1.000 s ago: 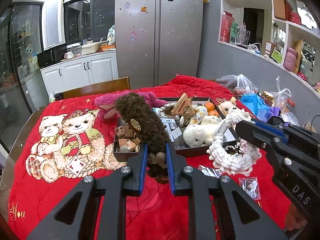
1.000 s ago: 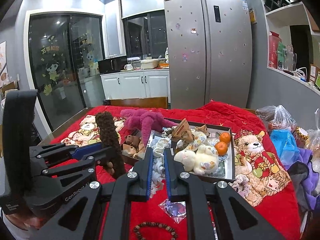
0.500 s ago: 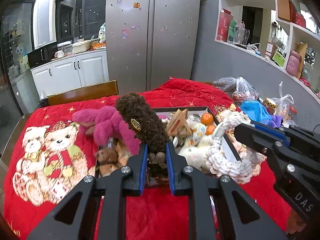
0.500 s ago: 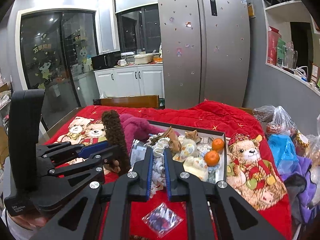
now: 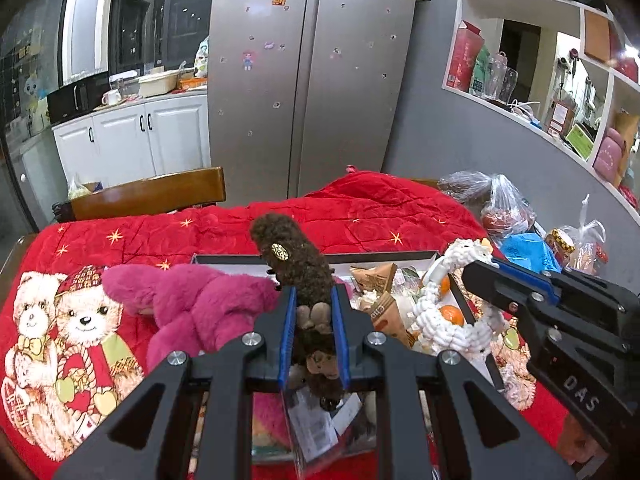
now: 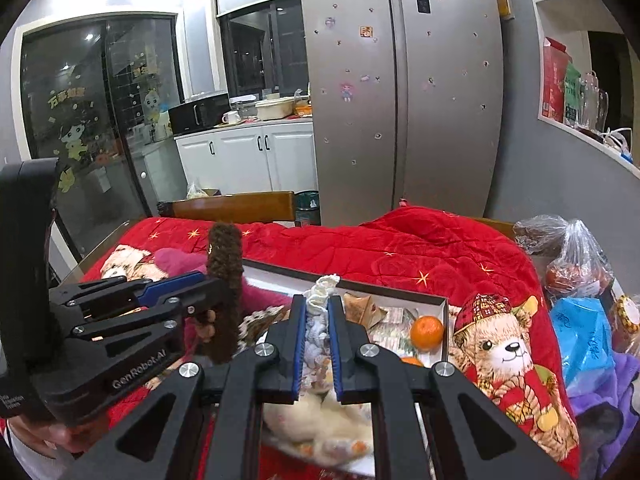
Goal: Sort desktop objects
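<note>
My left gripper (image 5: 314,304) is shut on a dark brown fuzzy plush toy (image 5: 294,264) and holds it upright above the near edge of the box (image 5: 384,258). It also shows in the right wrist view (image 6: 224,272). My right gripper (image 6: 318,312) is shut on a white knitted rope toy (image 6: 320,296), whose loop shows in the left wrist view (image 5: 448,320). Both grippers hover over the shallow dark box (image 6: 400,292) filled with toys, paper packets and oranges (image 6: 427,332). A pink plush (image 5: 192,304) lies at the box's left side.
A red quilt with teddy bears (image 5: 72,332) covers the table. Plastic bags (image 5: 504,204) and a blue bag (image 6: 580,332) lie at the right. A wooden chair back (image 5: 148,196) stands behind the table, with a fridge (image 5: 312,80) beyond.
Both grippers moved forward over the box with their toys still held. The box and pink plush now lie closer and lower in both views.
</note>
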Demonstrator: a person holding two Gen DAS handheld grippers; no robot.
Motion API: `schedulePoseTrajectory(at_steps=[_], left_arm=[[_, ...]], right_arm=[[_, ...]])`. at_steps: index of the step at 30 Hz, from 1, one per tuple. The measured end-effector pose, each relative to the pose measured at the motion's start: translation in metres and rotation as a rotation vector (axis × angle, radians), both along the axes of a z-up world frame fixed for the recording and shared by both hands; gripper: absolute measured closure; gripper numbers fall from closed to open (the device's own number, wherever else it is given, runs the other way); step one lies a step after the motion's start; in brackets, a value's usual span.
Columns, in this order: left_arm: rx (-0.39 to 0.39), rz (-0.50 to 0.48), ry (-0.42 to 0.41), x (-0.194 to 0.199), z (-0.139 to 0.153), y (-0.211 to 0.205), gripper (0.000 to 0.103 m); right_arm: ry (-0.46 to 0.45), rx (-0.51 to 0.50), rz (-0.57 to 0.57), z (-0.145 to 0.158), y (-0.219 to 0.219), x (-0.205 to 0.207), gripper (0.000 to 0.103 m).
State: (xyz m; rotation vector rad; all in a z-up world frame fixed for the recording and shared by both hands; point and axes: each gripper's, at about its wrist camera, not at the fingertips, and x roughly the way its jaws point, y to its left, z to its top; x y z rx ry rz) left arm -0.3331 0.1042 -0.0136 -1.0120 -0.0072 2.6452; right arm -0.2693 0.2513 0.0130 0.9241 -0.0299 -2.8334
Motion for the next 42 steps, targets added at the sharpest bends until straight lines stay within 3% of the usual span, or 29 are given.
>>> schedulePoseTrajectory(at_steps=[2,3,4,22,23,24,25,26,27,31,42], left_arm=[[-0.014,-0.007,0.0,-0.001,-0.003,0.005,0.086],[-0.015,-0.01,0.008,-0.001,-0.003,0.005,0.1],[-0.013,-0.008,0.014,0.0,-0.002,0.004,0.103],[-0.021,-0.008,0.025,0.001,-0.002,0.001,0.102],[-0.019,-0.008,0.021,0.001,-0.002,0.0,0.095],[-0.019,-0.007,0.015,0.001,-0.003,0.0,0.075],[-0.023,0.001,0.014,0.001,-0.002,-0.001,0.058],[-0.027,0.016,0.025,0.001,-0.002,-0.002,0.023],[-0.027,0.031,0.046,0.002,0.0,-0.003,0.01],[-0.052,0.04,0.076,0.005,0.006,-0.006,0.01],[-0.095,0.063,0.058,0.002,0.0,-0.009,0.01]], right_arm=[[-0.01,0.002,-0.009,-0.005,0.003,-0.007,0.092],[-0.014,0.008,-0.012,-0.007,0.004,-0.01,0.092],[-0.017,0.014,-0.017,-0.009,0.006,-0.012,0.092],[-0.055,-0.009,-0.04,-0.021,0.019,-0.023,0.089],[-0.058,-0.023,-0.041,-0.021,0.021,-0.023,0.088],[-0.06,-0.041,-0.043,-0.022,0.023,-0.024,0.085],[-0.06,-0.058,-0.042,-0.022,0.025,-0.024,0.074],[-0.059,-0.063,-0.048,-0.022,0.027,-0.024,0.062],[-0.058,-0.053,-0.059,-0.022,0.028,-0.024,0.059],[-0.048,-0.051,-0.074,-0.019,0.03,-0.023,0.041],[-0.049,-0.035,-0.073,-0.017,0.026,-0.022,0.034]])
